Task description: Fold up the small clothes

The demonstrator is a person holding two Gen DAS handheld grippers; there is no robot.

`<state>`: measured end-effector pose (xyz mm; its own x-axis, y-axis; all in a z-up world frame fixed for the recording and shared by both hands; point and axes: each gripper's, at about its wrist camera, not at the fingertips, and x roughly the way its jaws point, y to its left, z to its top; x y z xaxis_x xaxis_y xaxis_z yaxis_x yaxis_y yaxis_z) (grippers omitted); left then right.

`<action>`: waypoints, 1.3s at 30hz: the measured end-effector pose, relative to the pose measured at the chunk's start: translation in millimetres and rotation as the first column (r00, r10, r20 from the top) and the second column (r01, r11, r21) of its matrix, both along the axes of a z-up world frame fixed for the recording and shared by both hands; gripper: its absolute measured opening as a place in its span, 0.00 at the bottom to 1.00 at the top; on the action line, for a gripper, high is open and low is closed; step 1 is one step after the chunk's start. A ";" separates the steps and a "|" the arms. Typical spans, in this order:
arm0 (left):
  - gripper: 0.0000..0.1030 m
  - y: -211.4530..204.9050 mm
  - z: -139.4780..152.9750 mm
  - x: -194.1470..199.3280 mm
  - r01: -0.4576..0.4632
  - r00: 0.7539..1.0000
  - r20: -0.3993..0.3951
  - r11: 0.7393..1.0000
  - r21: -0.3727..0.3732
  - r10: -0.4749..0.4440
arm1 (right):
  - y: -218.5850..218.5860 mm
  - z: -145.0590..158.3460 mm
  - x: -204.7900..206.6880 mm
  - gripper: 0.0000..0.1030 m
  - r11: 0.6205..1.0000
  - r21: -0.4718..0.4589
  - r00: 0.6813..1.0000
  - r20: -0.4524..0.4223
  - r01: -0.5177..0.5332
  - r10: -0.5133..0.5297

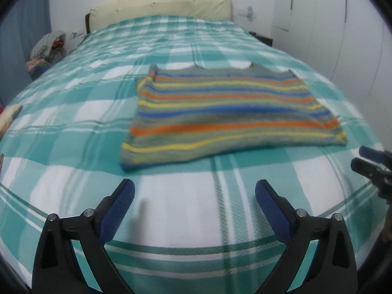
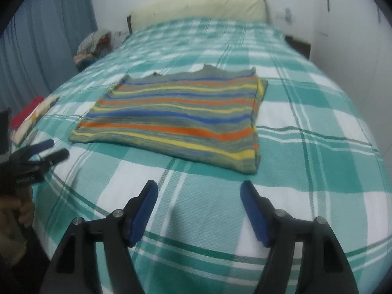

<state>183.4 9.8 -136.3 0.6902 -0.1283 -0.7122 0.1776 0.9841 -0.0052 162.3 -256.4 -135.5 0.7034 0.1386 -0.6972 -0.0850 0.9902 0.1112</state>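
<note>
The striped top (image 1: pixel 227 112) lies flat on the bed (image 1: pixel 73 112), perhaps folded at one side. Both grippers, left (image 1: pixel 194 191) and right (image 2: pixel 199 191), are released before it, empty.

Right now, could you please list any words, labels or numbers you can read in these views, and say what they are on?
None can be read.
Left gripper: a small pale marking on its body, too blurred to read.
Sweater, bedspread: no text visible.
</note>
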 end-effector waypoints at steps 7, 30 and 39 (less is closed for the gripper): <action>1.00 -5.9 -30.9 -0.8 -0.031 0.999 -0.023 0.999 0.030 0.031 | 16.6 -39.3 1.2 0.71 0.998 -0.044 0.999 0.013 0.033 -0.033; 1.00 -8.7 -34.8 -0.9 -0.034 0.999 -0.013 0.999 0.036 0.035 | 26.6 -55.1 -0.9 0.81 0.994 -0.104 0.998 0.056 0.043 -0.037; 1.00 -10.3 -35.9 -0.9 -0.032 0.999 -0.016 0.999 0.035 0.032 | 33.3 -54.3 -0.7 0.83 0.987 -0.149 0.998 0.036 0.061 -0.056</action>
<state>182.5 -0.5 -172.2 0.6813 -0.0815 -0.7274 0.1463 0.9889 0.0262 161.6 -223.1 -189.7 0.7289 -0.0079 -0.6846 -0.0274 0.9988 -0.0407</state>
